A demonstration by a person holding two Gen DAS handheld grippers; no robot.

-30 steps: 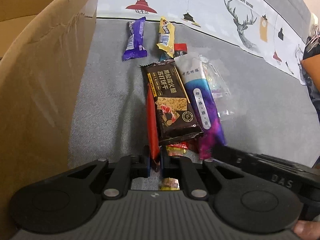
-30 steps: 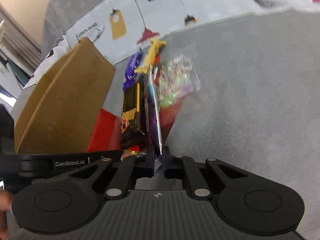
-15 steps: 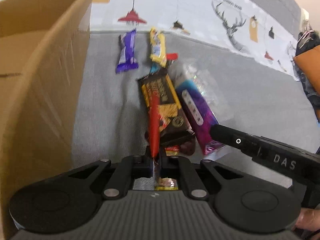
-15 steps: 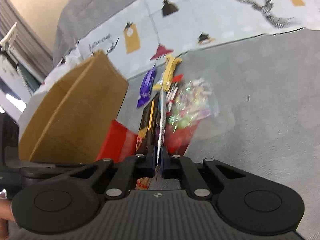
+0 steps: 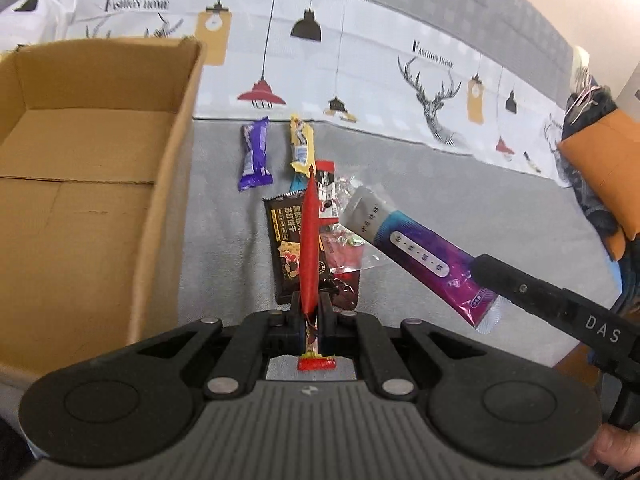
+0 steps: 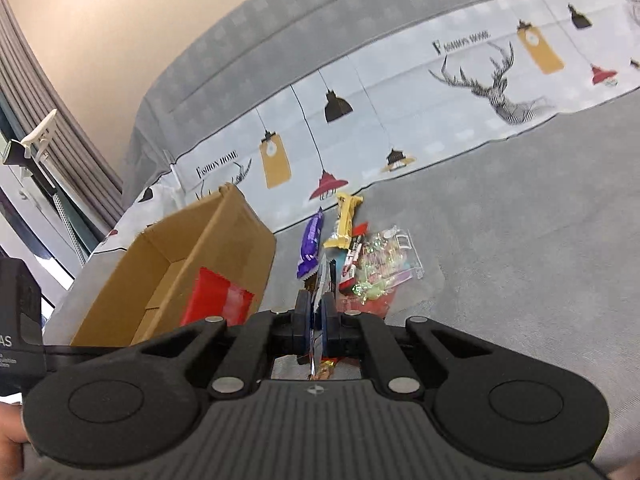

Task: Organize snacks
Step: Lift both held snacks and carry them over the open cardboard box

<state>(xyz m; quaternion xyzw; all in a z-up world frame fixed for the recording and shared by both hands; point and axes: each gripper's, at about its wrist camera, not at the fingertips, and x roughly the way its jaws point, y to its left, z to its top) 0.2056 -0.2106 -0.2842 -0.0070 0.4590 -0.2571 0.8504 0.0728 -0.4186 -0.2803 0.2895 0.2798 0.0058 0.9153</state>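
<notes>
Glossy foil red wrapper (image 5: 310, 240); matt corrugated cardboard box (image 5: 80, 184); woven grey cloth (image 5: 460, 184).

The left hand-held gripper (image 5: 311, 314) is showing black arms, round silver screws and a ridged grey top. The right hand-held gripper (image 6: 318, 314) is looking the same, with white "DAS" letters.

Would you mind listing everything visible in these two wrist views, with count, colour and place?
cardboard box: one, brown, open, left of the snacks
red packet: one, red, held in the left gripper
purple-white pouch: one, held in the right gripper
purple bar: one, far end of the sofa seat
yellow bar: one, beside the purple bar
dark cracker pack: one, black, on the seat
clear candy bag: one, multicoloured, on the seat
left gripper: one, black, shut
right gripper: one, black, shut
</notes>
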